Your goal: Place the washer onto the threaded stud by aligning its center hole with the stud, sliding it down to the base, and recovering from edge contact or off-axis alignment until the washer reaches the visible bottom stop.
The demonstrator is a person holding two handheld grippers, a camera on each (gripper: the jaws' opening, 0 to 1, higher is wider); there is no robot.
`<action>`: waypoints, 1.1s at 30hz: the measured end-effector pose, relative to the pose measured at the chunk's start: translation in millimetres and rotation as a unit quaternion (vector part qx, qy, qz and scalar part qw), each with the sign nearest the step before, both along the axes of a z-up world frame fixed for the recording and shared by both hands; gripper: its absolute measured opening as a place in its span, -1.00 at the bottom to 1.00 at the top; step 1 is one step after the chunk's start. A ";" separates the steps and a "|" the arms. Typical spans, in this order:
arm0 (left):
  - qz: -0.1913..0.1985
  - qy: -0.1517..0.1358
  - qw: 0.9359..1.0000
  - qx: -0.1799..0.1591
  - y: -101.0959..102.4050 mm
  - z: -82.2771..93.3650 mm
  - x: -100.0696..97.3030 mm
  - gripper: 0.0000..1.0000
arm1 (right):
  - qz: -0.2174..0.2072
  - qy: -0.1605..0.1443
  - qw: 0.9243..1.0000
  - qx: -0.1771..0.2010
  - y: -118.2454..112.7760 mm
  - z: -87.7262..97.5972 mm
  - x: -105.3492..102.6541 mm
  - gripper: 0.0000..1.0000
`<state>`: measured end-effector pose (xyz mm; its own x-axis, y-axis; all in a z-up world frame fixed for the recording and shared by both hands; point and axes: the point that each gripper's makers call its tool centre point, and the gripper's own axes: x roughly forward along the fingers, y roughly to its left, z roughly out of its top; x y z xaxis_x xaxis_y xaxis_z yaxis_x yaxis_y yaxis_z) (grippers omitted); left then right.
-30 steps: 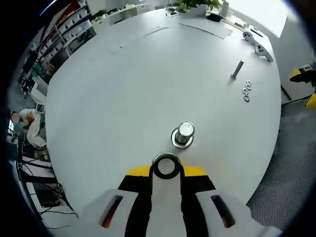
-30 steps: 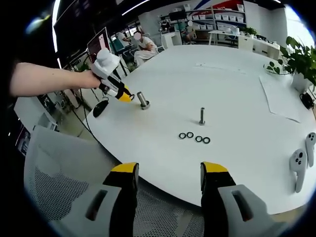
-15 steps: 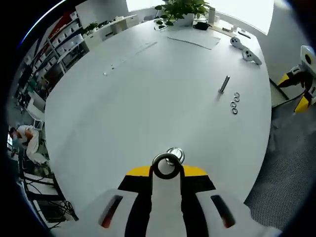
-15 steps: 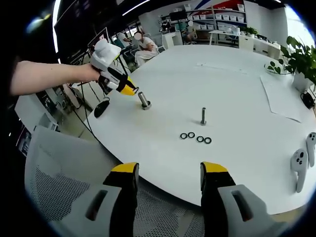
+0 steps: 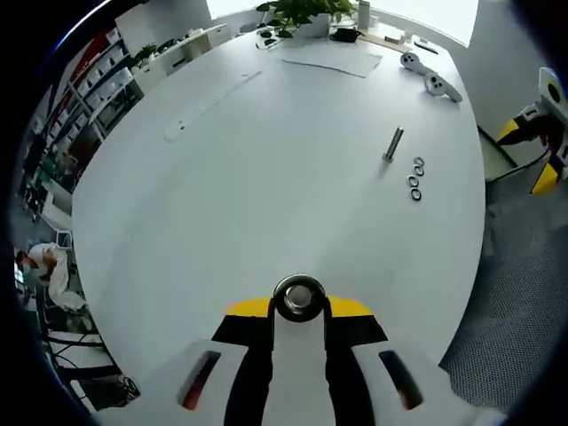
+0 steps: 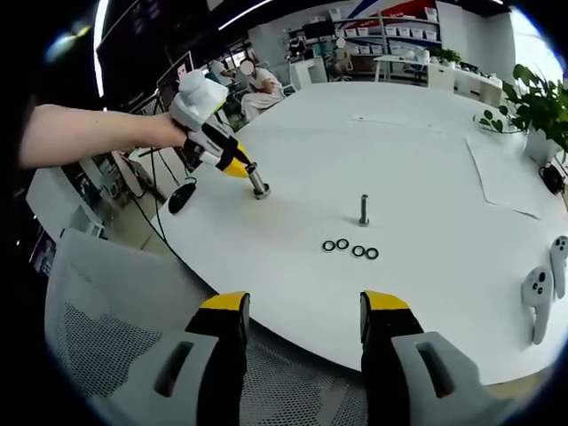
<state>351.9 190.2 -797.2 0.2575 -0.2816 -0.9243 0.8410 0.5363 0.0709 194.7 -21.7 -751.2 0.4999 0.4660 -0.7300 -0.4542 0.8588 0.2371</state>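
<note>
In the left gripper view, left gripper (image 5: 299,311) closed on a flat silver metal washer (image 5: 299,297), ring pinched at the yellow-tipped jaw ends, at 6 o'clock. Top of the upright silver threaded stud (image 5: 299,296) visible through the washer's centre hole, so hole and stud roughly in line; whether the washer has started down the threads, cannot tell. Far left, at 9 o'clock, a seated person in white (image 5: 46,271) beyond the edge of the round white table (image 5: 248,177). Across the table at 1 o'clock, a second grey bolt standing upright (image 5: 392,144), with a short row of small dark spare rings (image 5: 414,180) just beside it. Further off at 12 to 1 o'clock, a sheet of white paper (image 5: 330,59), a green potted plant (image 5: 297,13) and two white handheld controllers (image 5: 430,74). Nothing lying between the held washer and the spare bolt.

In the right gripper view, at 10 o'clock, a bare forearm (image 6: 80,135) leading to the left gripper (image 6: 238,167), its yellow tip down on the threaded stud (image 6: 258,183) near the table's (image 6: 426,160) near-left edge. Near the centre, the spare bolt (image 6: 363,209) upright, four dark rings (image 6: 349,248) in a row just in front of it, well apart from the stud. At 3 to 4 o'clock, the white controllers (image 6: 538,297); the plant (image 6: 538,98) at 2 o'clock. At 6 o'clock, right gripper (image 6: 304,324) with jaws spread wide, holding nothing, hanging over a grey mesh chair back (image 6: 133,319) off the table's edge.
</note>
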 end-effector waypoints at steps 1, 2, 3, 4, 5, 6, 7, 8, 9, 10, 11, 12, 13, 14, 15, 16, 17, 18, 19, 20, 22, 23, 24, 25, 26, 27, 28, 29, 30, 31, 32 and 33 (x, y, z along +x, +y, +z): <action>-0.002 0.001 1.000 0.001 -0.8 -0.4 -0.8 -0.62 | 0.000 0.000 1.000 0.000 -0.1 -0.1 0.0 0.05; -0.004 0.001 1.000 0.003 -1.5 -1.7 -0.9 -0.62 | -0.001 0.000 1.000 0.001 -0.3 0.1 0.0 0.05; -0.005 0.002 1.000 0.004 -1.9 -2.6 -1.1 -0.62 | -0.002 0.000 1.000 0.001 -0.3 0.3 0.0 0.05; -0.005 0.004 1.000 0.005 -2.6 -3.6 -1.4 -0.62 | -0.002 0.000 1.000 0.001 -0.3 0.7 0.1 0.05; -0.006 0.005 1.000 0.009 -2.5 -5.4 -1.9 -0.62 | -0.002 -0.001 1.000 0.001 -0.3 0.8 0.2 0.05; -0.009 0.007 1.000 0.012 -2.4 -6.9 -2.1 -0.62 | -0.002 0.000 1.000 0.000 -0.1 0.6 0.1 0.05; -0.012 0.005 1.000 0.014 -1.3 -11.7 -0.3 -0.62 | -0.001 0.000 1.000 -0.001 0.0 0.3 -0.2 0.05; -0.013 0.007 1.000 0.016 -0.5 -14.2 0.6 -0.62 | 0.000 0.001 1.000 -0.001 0.1 -0.3 -0.2 0.05; -0.012 0.009 1.000 0.017 0.3 -16.7 1.7 -0.62 | 0.000 0.001 1.000 -0.002 0.0 -0.6 -0.2 0.05; -0.011 0.010 1.000 0.016 0.5 -18.6 2.5 -0.62 | -0.001 0.000 1.000 -0.002 -0.2 -0.4 0.0 0.05; -0.009 0.011 1.000 0.018 1.5 -20.8 2.7 -0.62 | -0.001 0.000 1.000 -0.003 -0.4 -0.4 0.3 0.05; -0.007 0.013 1.000 0.018 1.9 -22.5 2.7 -0.62 | -0.002 0.000 1.000 -0.003 -0.7 -0.6 0.3 0.05; -0.004 0.016 1.000 0.018 2.1 -26.0 3.8 -0.62 | -0.002 0.001 1.000 -0.004 -1.2 -1.0 0.2 0.05; -0.004 0.017 1.000 0.018 1.9 -27.7 4.2 -0.62 | -0.002 0.001 1.000 -0.005 -1.4 -1.3 0.1 0.05; 0.000 0.015 1.000 0.019 2.8 -31.1 6.7 -0.62 | -0.003 0.002 1.000 -0.005 -1.5 -1.7 -0.1 0.05; 0.001 0.016 1.000 0.019 3.2 -31.9 7.2 -0.62 | -0.003 0.003 1.000 -0.005 -1.5 -1.6 -0.5 0.05; 0.001 0.015 1.000 0.020 2.8 -28.3 5.4 -0.62 | -0.003 0.002 1.000 -0.006 -1.6 -1.5 -0.4 0.05; 0.002 0.013 1.000 0.020 3.0 -27.6 5.2 -0.62 | -0.003 0.002 1.000 -0.006 -1.7 -1.6 -0.3 0.05; 0.002 0.012 1.000 0.019 2.8 -28.2 5.0 -0.62 | -0.003 0.002 1.000 -0.006 -1.7 -1.7 -0.3 0.05; 0.002 0.013 1.000 0.019 3.4 -29.1 4.7 -0.62 | -0.003 0.003 1.000 -0.007 -1.9 -2.0 -0.3 0.05; 0.000 0.010 1.000 0.022 4.6 -31.9 3.5 -0.62 | -0.004 0.003 1.000 -0.007 -2.4 -2.1 -0.2 0.05; 0.000 0.009 1.000 0.022 3.9 -32.0 1.7 -0.62 | -0.005 0.003 1.000 -0.007 -2.5 -2.2 -0.1 0.05; 0.001 0.007 1.000 0.022 4.6 -32.6 1.3 -0.62 | -0.005 0.004 1.000 -0.007 -2.7 -2.5 -0.1 0.05; 0.002 0.007 1.000 0.021 3.9 -33.9 1.7 -0.62 | -0.004 0.004 1.000 -0.007 -2.6 -2.8 -0.2 0.05; 0.002 0.006 1.000 0.021 4.4 -34.3 1.7 -0.62 | -0.004 0.004 1.000 -0.008 -2.4 -2.8 -0.3 0.05; 0.002 0.005 1.000 0.022 4.0 -35.3 1.1 -0.62 | -0.003 0.005 1.000 -0.008 -2.2 -2.8 -0.4 0.05; 0.003 0.003 1.000 0.021 4.0 -35.4 1.0 -0.62 | -0.002 0.005 1.000 -0.008 -2.1 -3.2 -0.4 0.05; 0.005 0.003 1.000 0.019 3.2 -37.1 1.6 -0.61 | -0.001 0.005 1.000 -0.009 -1.9 -3.5 -0.6 0.05; 0.006 0.005 1.000 0.018 3.1 -37.5 1.6 -0.61 | 0.000 0.006 1.000 -0.010 -1.7 -3.7 -0.8 0.05; 0.009 0.005 1.000 0.019 2.8 -38.4 0.7 -0.61 | 0.000 0.006 1.000 -0.010 -1.6 -3.9 -1.0 0.05; 0.010 0.005 1.000 0.018 2.7 -39.1 0.1 -0.61 | 0.001 0.007 1.000 -0.011 -1.6 -4.3 -1.2 0.05; 0.012 0.006 1.000 0.017 2.2 -40.0 -1.2 -0.61 | 0.001 0.007 1.000 -0.011 -1.4 -4.5 -1.3 0.05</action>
